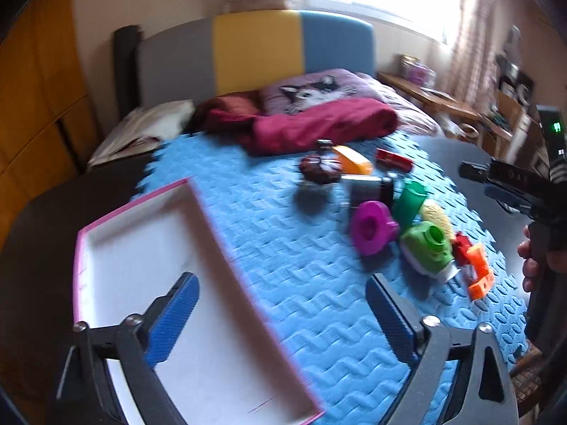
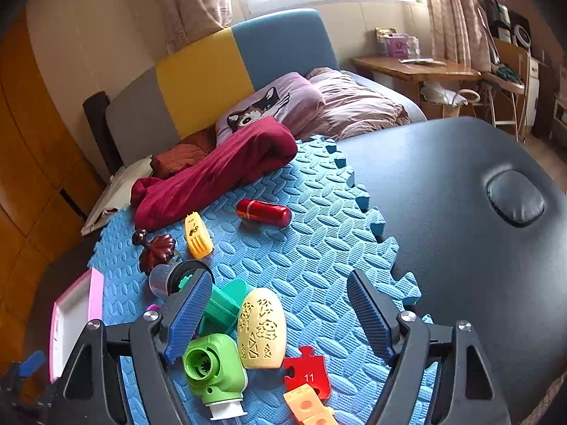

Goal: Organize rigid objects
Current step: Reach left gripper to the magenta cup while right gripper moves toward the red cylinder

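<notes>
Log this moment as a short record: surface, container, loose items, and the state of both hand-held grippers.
surface: blue foam puzzle mat on a dark padded table
container: white shallow box with pink rim, nothing inside that shows
loose items: red metal cylinder, yellow plastic tag, cream egg-shaped plastic shell, green plastic nozzle piece, red puzzle piece
left hand-held gripper: open, over box edge, holding nothing
right hand-held gripper: open, above the cream shell

Embossed blue foam mat (image 2: 301,248), glossy red capsule (image 2: 264,212), matt plastic toys.
</notes>
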Tool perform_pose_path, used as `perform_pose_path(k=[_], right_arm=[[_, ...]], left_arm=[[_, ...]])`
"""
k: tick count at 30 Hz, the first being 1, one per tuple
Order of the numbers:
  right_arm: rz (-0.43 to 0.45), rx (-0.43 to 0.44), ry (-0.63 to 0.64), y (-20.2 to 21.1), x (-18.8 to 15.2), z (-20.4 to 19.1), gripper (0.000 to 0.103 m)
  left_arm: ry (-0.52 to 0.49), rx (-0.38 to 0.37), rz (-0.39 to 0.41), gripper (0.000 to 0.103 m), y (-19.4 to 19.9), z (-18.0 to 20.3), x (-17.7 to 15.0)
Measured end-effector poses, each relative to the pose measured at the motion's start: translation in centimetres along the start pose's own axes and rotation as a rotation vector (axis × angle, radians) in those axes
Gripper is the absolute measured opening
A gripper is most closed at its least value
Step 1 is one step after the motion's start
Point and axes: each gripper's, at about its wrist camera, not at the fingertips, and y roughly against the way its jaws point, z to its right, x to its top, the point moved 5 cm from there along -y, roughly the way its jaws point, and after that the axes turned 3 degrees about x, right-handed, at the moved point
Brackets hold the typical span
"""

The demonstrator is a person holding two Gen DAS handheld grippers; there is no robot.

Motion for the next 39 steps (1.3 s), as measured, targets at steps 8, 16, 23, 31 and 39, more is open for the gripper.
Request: perform_pose_path(k=[8,16,23,31,39], right_arm=[[-0.002,0.027,-0.046,0.2,0.3,0.6,0.080],[-0.016,0.042,-0.047,-0.1,0.2,0.4,0.080],[-0.028,0.036,-0.041,-0.4,0.1,0.3,0.080],[-0.039,0.016,-0.039,-0.7,0.0,0.6,0.080],[-0.053,-0.002,-0.055,-1.0,-0.2,1.1,0.080]], left_arm=[[-0.096,-0.092,-0.088,0.069,-5.9,5.5,1.7],[-0.011,-0.149,-0.135,0.071,-10.0,6.7,3.4],[0.027,-0.134,-0.135,0.076,-12.7,6.6,3.3],[0.045,-0.122,-0.126,0.010,-12.3,4.9,3.1],[0.062,-0.135,-0.128,0.007,-10.7,4.2,2.0]])
